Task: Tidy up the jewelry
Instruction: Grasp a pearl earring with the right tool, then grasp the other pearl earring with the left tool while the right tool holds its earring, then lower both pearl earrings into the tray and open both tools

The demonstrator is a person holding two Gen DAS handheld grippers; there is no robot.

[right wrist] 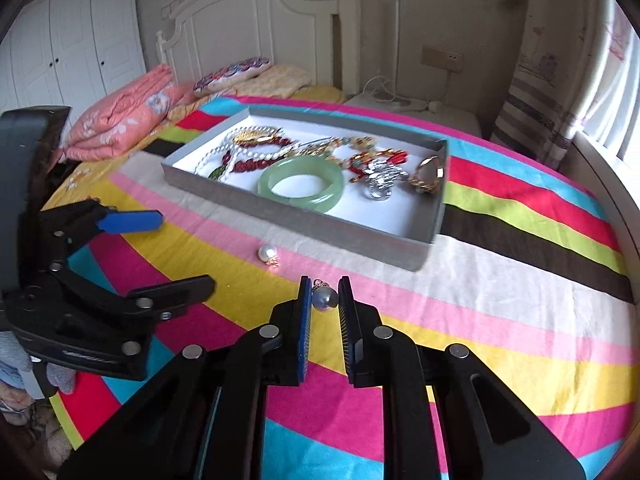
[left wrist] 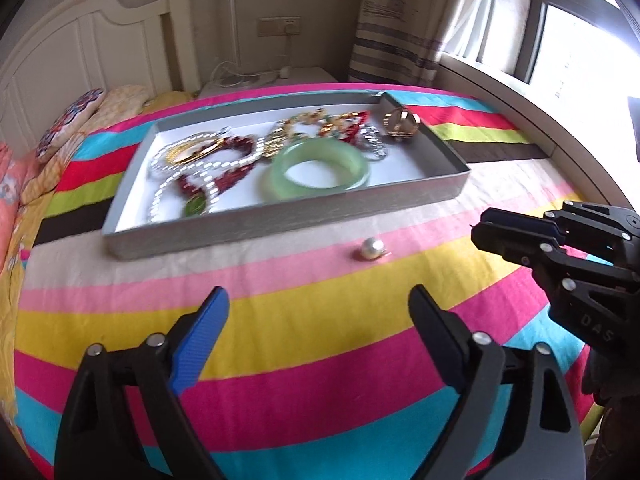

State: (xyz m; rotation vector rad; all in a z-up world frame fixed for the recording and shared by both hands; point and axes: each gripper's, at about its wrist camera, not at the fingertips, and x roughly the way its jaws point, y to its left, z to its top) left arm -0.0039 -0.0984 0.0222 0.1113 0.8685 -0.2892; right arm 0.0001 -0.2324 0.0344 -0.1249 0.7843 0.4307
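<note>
A grey tray [left wrist: 256,224] [right wrist: 304,220] on the striped bedspread holds a green jade bangle [left wrist: 316,168] [right wrist: 302,184], pearl and red bead necklaces [left wrist: 200,168] [right wrist: 244,156], a silver piece [right wrist: 380,180] and a gold ring [left wrist: 402,122] [right wrist: 430,174]. A white pearl earring [left wrist: 373,249] [right wrist: 267,254] lies on the bedspread in front of the tray. My left gripper [left wrist: 318,308] [right wrist: 186,248] is open and empty, short of the white pearl. My right gripper [right wrist: 325,290] [left wrist: 480,226] is shut on a grey pearl earring [right wrist: 324,300].
Folded pink quilt [right wrist: 120,120] and pillows [right wrist: 236,74] lie at the head of the bed by the white headboard [right wrist: 256,20]. A bedside table [left wrist: 260,80] with cables stands behind the tray. A window ledge [left wrist: 520,92] and curtain [left wrist: 400,20] are on the right.
</note>
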